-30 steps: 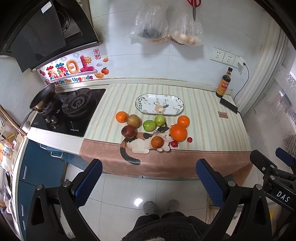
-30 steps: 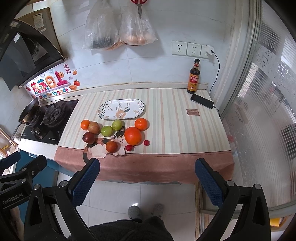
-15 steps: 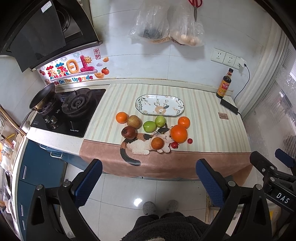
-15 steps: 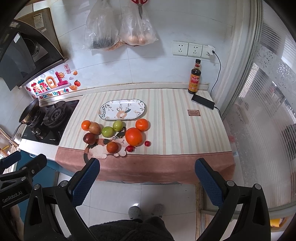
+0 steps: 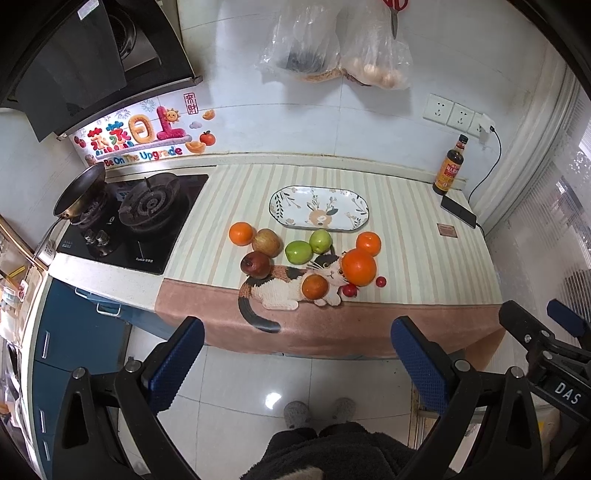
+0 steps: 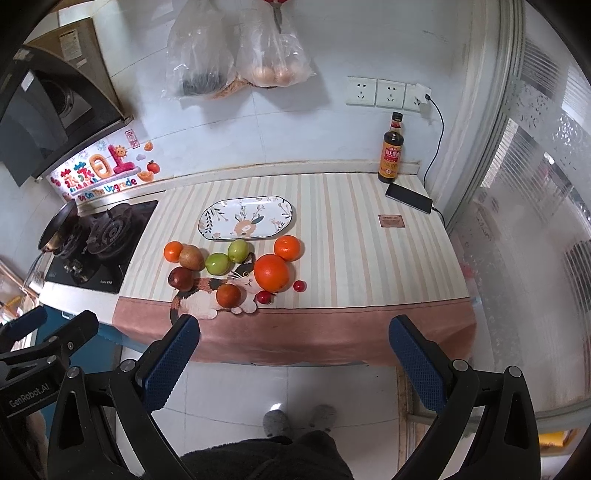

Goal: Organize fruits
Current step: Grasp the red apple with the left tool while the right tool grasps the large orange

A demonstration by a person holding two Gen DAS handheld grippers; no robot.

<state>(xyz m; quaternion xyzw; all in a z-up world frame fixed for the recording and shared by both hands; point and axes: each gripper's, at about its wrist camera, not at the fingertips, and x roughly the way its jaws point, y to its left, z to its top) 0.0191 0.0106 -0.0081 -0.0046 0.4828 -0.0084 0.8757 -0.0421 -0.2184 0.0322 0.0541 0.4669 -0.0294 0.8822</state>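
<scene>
Red scissors cut off by top edge.

A kitchen counter carries a striped cloth with a pink hem and a calico-cat picture, beside a black gas hob. On the cloth lie an oval white patterned plate, 4 oranges with the largest near the front, 2 green apples, 2 reddish apples and 2 small red fruits. At the far right corner stand a dark sauce bottle and a black phone.
</scene>
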